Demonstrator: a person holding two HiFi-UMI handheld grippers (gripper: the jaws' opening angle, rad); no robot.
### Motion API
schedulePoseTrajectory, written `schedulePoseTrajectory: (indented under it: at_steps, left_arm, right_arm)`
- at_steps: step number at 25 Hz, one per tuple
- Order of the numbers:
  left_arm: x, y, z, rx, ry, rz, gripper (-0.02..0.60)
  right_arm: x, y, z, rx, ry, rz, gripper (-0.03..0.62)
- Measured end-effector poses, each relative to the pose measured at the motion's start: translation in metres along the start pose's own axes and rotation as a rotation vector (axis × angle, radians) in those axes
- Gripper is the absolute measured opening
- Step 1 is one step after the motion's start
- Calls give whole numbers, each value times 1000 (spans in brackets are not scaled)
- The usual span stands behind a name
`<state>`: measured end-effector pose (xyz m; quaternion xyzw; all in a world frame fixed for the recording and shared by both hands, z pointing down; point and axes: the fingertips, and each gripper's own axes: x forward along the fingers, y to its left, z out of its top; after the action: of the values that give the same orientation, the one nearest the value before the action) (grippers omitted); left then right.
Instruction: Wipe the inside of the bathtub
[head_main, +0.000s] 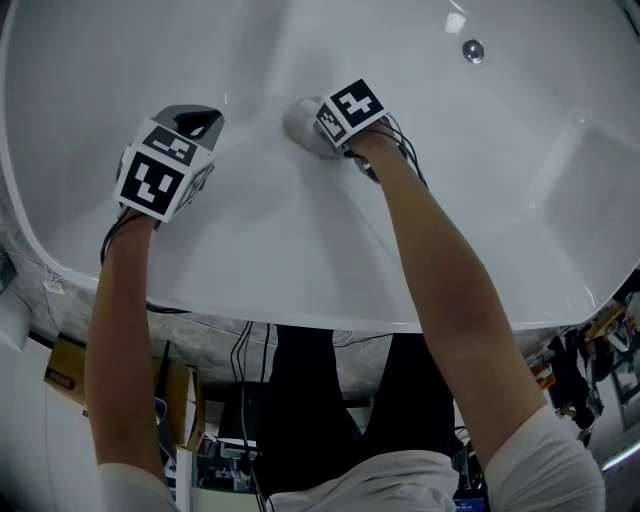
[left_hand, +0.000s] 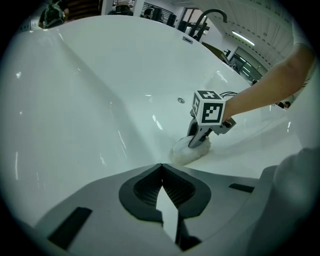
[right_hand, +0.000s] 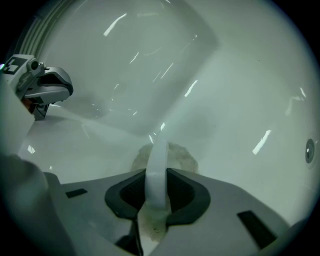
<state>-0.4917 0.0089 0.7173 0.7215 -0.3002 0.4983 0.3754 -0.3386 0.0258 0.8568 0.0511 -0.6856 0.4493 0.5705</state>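
Leaning over the bathtub (head_main: 300, 260), a person presses a white pad (head_main: 298, 120) against its sloping inner wall, the right claw (right_hand: 159, 197) clenched on the pad's band (right_hand: 159, 165) so the pad lies flat on the surface for wiping. The left claw (left_hand: 161, 167), closed on nothing, hangs above the tub's near side, apparently out of the stroke's way

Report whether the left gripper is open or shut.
Shut and empty: in the left gripper view, the left gripper has its jaw tips meeting, with nothing between them.
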Motion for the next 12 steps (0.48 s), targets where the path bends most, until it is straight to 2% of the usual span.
schedulePoseTrajectory:
  at_steps: [7,12]
  left_arm:
    - [-14,18,-13,8,11,20,11]
    - [-23,16,-9,-3,5,20,11]
  right_arm:
    - [16,35,42,-34,-55,34,100]
    - [24,54,66,-68,-73,51,100]
